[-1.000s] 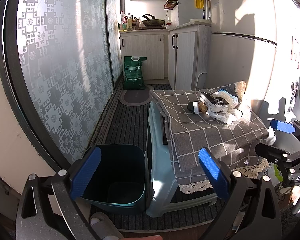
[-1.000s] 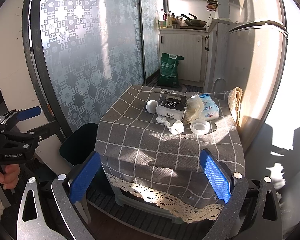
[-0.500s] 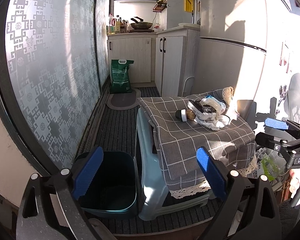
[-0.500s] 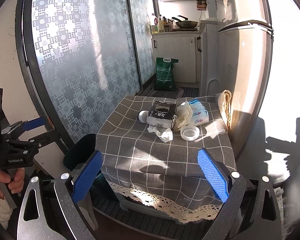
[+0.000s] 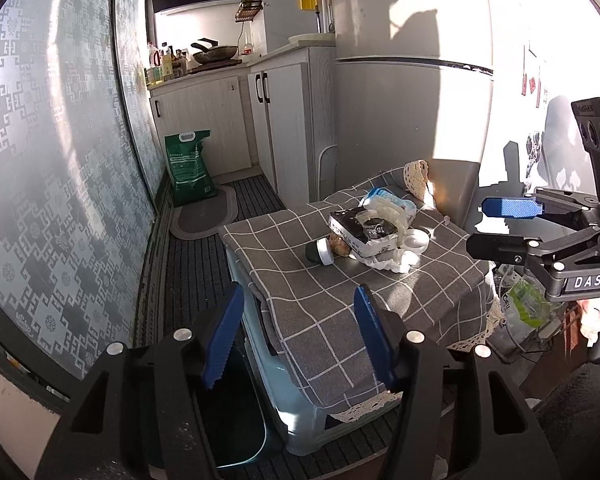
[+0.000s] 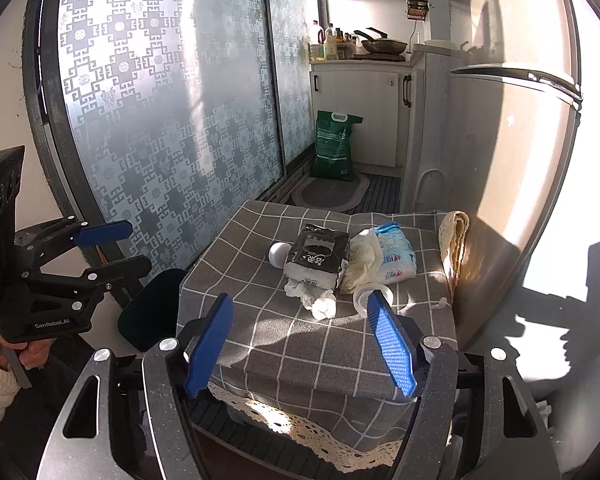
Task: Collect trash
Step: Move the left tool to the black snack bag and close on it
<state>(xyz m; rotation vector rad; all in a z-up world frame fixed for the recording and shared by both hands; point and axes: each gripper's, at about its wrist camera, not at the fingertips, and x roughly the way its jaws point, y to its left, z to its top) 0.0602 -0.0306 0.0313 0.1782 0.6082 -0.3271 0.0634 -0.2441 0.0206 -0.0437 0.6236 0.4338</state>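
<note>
In the left wrist view, the left gripper (image 5: 298,336) is hanging short of the near left corner of a low table draped in a grey checked cloth (image 5: 340,288); its jaws are closing with nothing between them, only cloth and floor showing in the gap. The trash is sitting in a cluster toward the far right of the cloth: a black and white packet (image 5: 362,232), a small dark jar with a white lid (image 5: 320,251), a crumpled tissue (image 5: 392,262) and a blue and white plastic pack (image 5: 388,202). A dark bin (image 5: 236,412) is standing on the floor at the near left, just beside the table, and what shows of its inside looks empty. In the right wrist view, the right gripper (image 6: 300,344) is hovering over the near edge of the cloth, its jaws also closing on nothing, with the tissue (image 6: 320,300) and a white ring-shaped lid (image 6: 370,294) lying just beyond them. The left gripper (image 6: 100,252) is showing at the left, held in a person's hand (image 6: 20,350). As I judge it, collecting is only starting: every piece is still lying on the table and nothing is gripped.
</note>
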